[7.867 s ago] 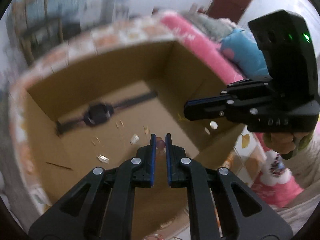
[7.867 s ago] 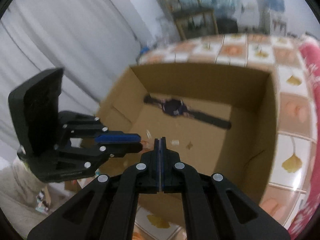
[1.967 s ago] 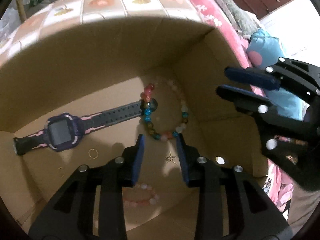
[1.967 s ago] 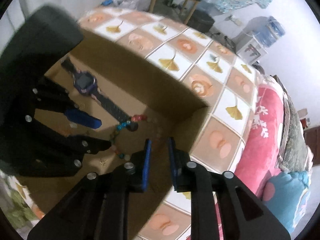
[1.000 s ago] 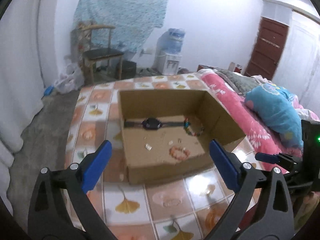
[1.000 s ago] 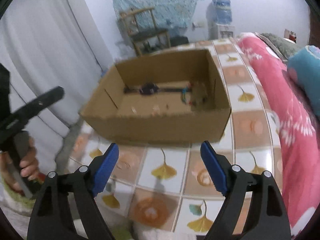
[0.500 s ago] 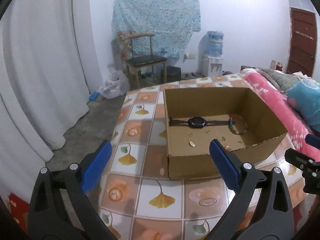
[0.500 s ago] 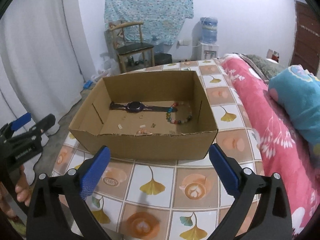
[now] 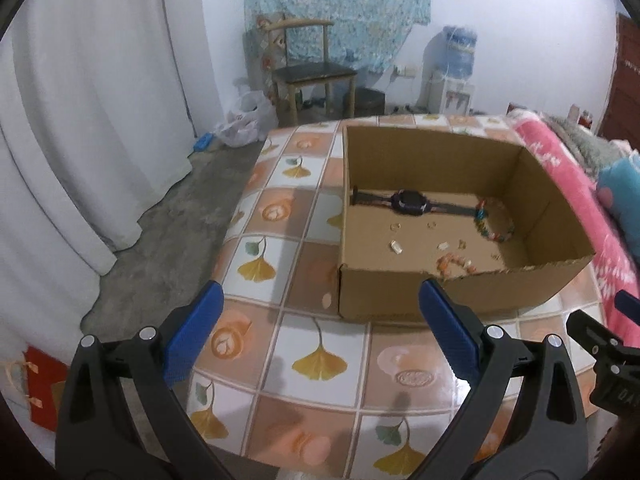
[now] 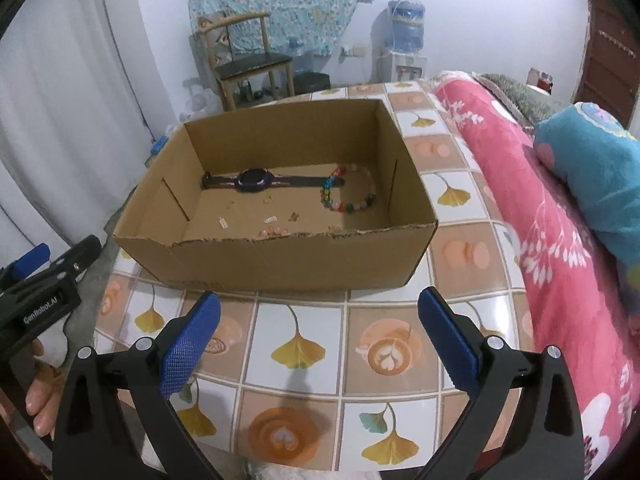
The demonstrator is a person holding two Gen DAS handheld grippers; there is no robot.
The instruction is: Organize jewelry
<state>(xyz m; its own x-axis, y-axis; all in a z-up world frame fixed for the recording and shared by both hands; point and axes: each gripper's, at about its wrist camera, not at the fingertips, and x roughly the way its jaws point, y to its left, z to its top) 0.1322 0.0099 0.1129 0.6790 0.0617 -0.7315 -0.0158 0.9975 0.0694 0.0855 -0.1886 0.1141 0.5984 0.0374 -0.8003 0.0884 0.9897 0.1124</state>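
Both tongs gape wide, nothing held: left gripper [image 9: 320, 334] and right gripper [image 10: 320, 332] hover over the near edge of the tiled ginkgo-pattern table [image 10: 304, 344], well short of the open brown cardboard box [image 10: 280, 256]. Box sits mid-table toward its far edge, beyond both sets of blue pads. Inside, along the back wall: dark purple strap watch [image 10: 256, 179]. At the box's right end: multicoloured bead bracelet [image 10: 348, 196], touching the strap tip. Pink bead bracelet [image 9: 454, 262] lies by the near wall. Small gold bits [image 10: 272, 219] are scattered mid-floor.
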